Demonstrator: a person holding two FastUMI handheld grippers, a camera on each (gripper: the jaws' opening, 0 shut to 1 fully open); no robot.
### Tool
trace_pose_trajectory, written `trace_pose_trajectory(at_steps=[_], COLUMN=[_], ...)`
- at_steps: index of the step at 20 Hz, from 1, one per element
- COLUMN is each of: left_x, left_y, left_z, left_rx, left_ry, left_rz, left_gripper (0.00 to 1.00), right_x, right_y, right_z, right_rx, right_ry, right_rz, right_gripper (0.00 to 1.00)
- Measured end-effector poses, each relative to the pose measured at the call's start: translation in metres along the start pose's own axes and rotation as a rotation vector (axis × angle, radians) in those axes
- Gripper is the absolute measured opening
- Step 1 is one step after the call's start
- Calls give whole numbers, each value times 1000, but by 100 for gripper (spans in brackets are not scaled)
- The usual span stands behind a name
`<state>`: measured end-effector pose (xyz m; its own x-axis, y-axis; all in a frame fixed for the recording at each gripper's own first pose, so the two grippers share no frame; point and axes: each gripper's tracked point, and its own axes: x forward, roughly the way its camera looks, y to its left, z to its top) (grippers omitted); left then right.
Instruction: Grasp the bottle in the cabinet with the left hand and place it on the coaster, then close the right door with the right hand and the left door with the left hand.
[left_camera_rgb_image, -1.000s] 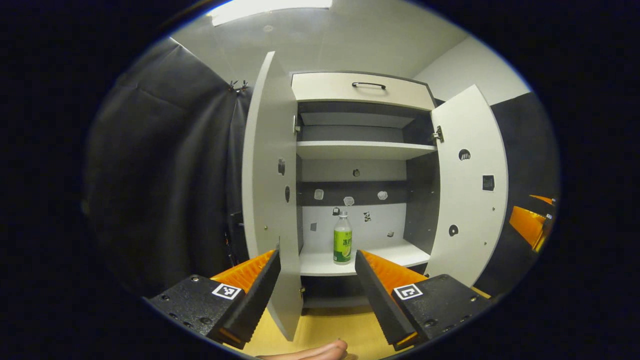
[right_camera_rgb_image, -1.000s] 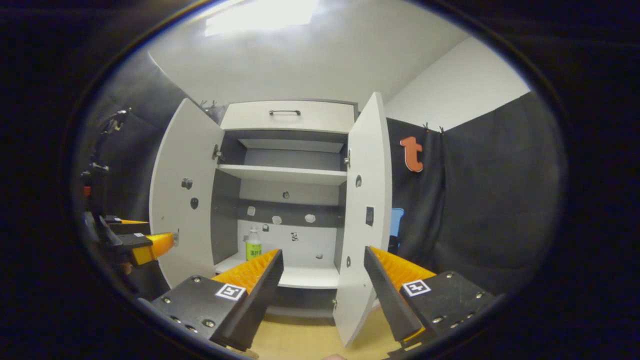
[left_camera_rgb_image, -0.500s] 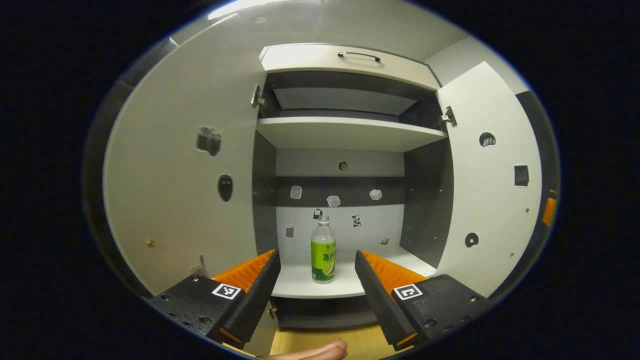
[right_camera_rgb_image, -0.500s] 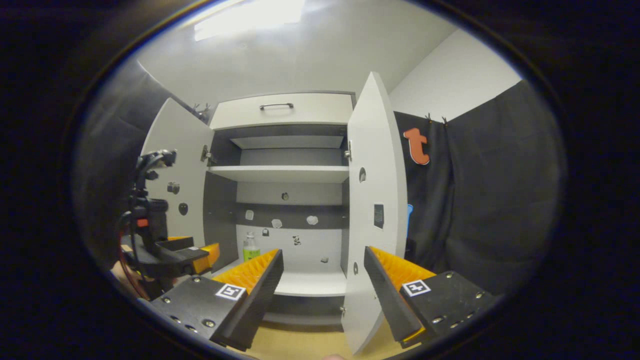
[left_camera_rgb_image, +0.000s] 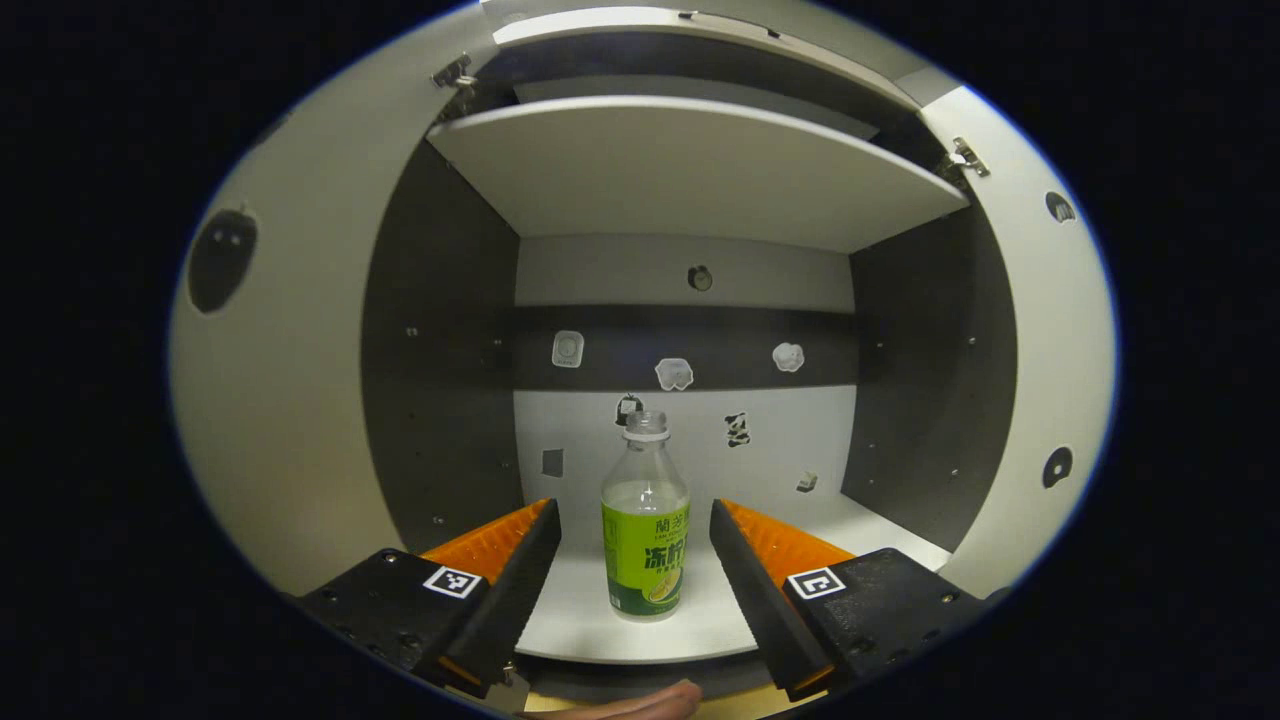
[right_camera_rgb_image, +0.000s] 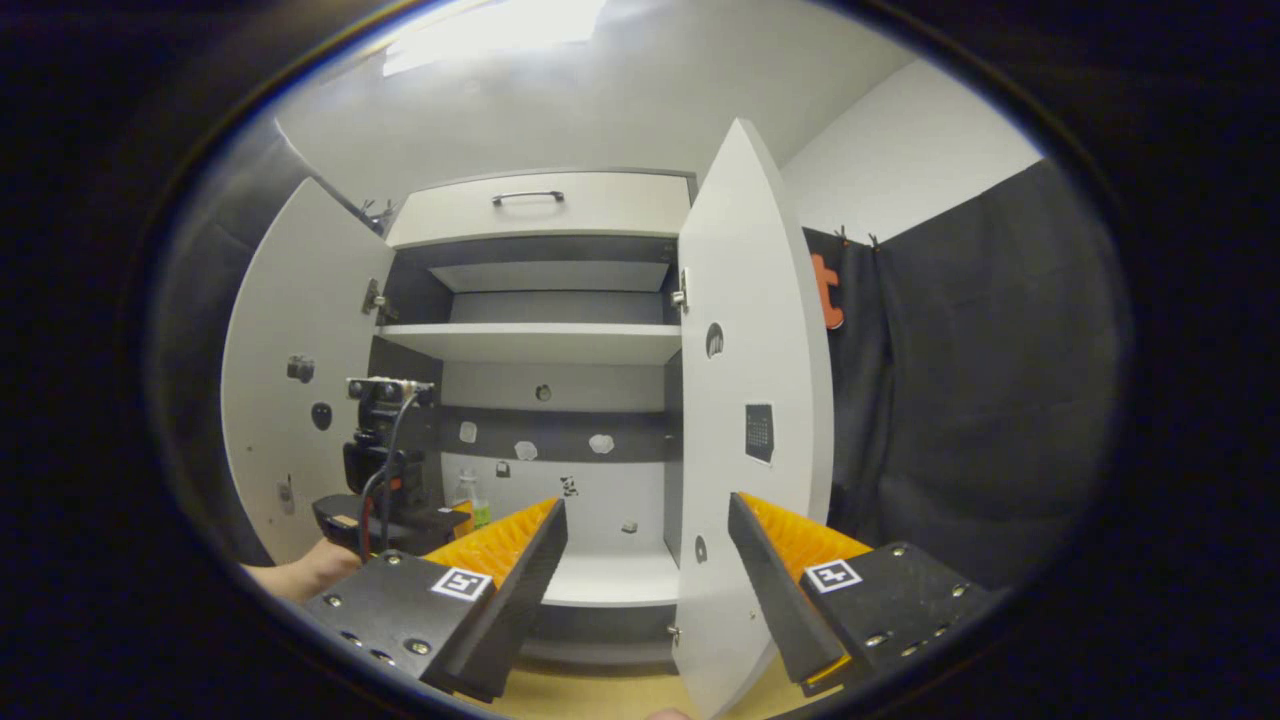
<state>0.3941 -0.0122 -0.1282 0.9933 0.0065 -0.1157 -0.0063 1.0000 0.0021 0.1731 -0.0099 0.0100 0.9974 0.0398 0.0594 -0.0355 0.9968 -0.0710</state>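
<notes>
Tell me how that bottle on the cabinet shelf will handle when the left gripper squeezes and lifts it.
The bottle stands tall and narrow, so a nudge from one finger could probably tip it. It looks like thin clear plastic, likely to flex under a hard squeeze. It seems mostly full, so fairly heavy for its size. The left gripper is open around it.

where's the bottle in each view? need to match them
Left gripper view: bottle stands low centre on the lower shelf, between the open left tongs, untouched.
Right gripper view: bottle small at lower left, partly hidden behind the left tongs' body.
Shared landmark: the upper shelf.
</notes>
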Motion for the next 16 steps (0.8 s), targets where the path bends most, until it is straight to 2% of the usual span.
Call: trace_pose_trajectory(at_steps=[2, 3, 4, 5, 6, 8, 9, 10, 11, 13, 14, 15, 16], left_x=[22, 31, 41, 49, 57, 70, 76, 72, 72, 59, 47, 33, 19], left_y=[-4, -5, -6, -6, -5, 0, -2, 0, 5, 3, -2, -5, -4], left_z=[-12, -18, -23, -27, -31, -37, -40, -38, -42, -34, -29, -24, -18], left_rx=[-2, 1, 2, -1, -4, -10, -16, -1, 15, 17, 6, -4, -10], left_ry=[13, 23, 32, 37, 39, 41, 42, 54, 54, 49, 45, 43, 38], left_rz=[-11, -11, -8, -8, -3, 14, -4, 3, 23, 17, 0, -9, -10], left_gripper=[95, 96, 96, 95, 95, 95, 95, 96, 80, 80, 80, 80, 80], right_x=[4, 5, 7, 8, 8, 4, 1, -2, -6, -17, -22, -27, -33], right_y=[2, 4, 5, 4, 4, 3, 3, 3, 2, 2, 1, 0, -1], right_z=[-4, -7, -9, -12, -15, -23, -25, -27, -27, -23, -21, -19, -17], right_rx=[-11, -18, -26, -34, -42, -56, -63, -67, -66, -47, -33, -23, -17], right_ry=[10, 17, 21, 23, 28, 48, 55, 57, 54, 38, 33, 30, 27], right_rz=[-10, -12, -17, -22, -29, -44, -47, -47, -43, -30, -19, -8, 3], right_gripper=[98, 93, 98, 93, 98, 98, 100, 98, 98, 98, 94, 98, 98])
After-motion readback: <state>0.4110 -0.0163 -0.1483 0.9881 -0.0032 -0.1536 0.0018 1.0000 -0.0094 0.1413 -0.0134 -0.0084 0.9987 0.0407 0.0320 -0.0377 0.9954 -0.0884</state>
